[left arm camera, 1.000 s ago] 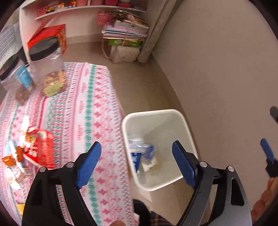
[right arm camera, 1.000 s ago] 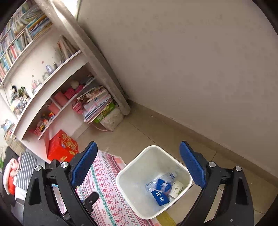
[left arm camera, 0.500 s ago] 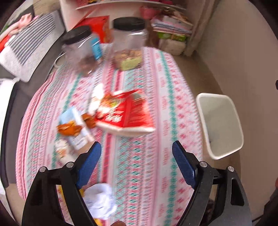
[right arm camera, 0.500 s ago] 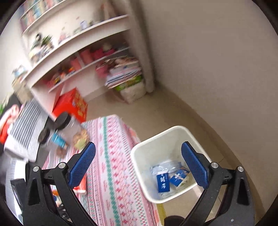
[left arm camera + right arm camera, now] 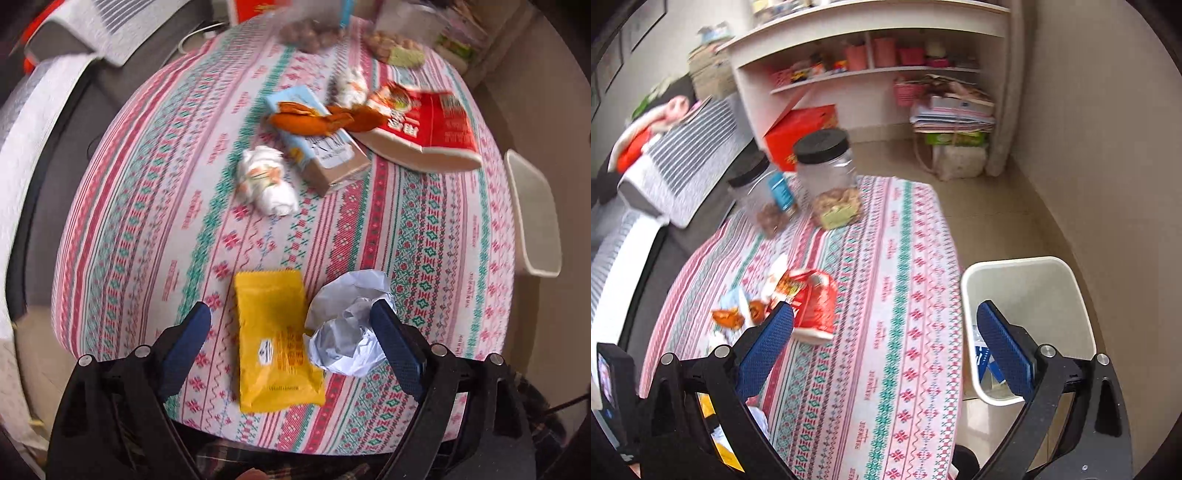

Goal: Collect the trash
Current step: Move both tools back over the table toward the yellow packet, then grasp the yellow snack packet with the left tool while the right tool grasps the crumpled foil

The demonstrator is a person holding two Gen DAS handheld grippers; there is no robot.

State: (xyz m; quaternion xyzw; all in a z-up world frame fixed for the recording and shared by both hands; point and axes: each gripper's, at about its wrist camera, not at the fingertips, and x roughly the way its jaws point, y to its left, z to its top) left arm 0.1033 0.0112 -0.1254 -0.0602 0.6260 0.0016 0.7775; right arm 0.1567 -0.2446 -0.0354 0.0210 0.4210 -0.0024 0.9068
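So we've got the left gripper (image 5: 290, 330) hanging over the near edge of the bench (image 5: 424, 229), pointing steeply down, its jaws wide apart and just opened a bit more. Nothing is pinched: a yellow packet (image 5: 275, 343) lies flat on the cloth between the pads, and a crumpled paper ball (image 5: 347, 325) sits just beside it, up against the right-hand pad. We can't tell if that pad actually touches it.

Further back on the bench we see a wadded tissue (image 5: 267, 181), then a carton (image 5: 317, 136) with orange peel (image 5: 314, 120) draped over it, a red snack bag (image 5: 424, 125) touching the peel, and a second small wad (image 5: 351, 86) behind. Two jars with black lids, the nearer jar (image 5: 829, 177) half full of snacks, stand at the far end.

Our right gripper (image 5: 884, 341) is empty too, jaws spread wide, hovering over the bench's edge next to the bin (image 5: 1027, 266). The bin stands on the floor just beside the bench, with blue-and-white wrappers (image 5: 984, 360) already lying in it.
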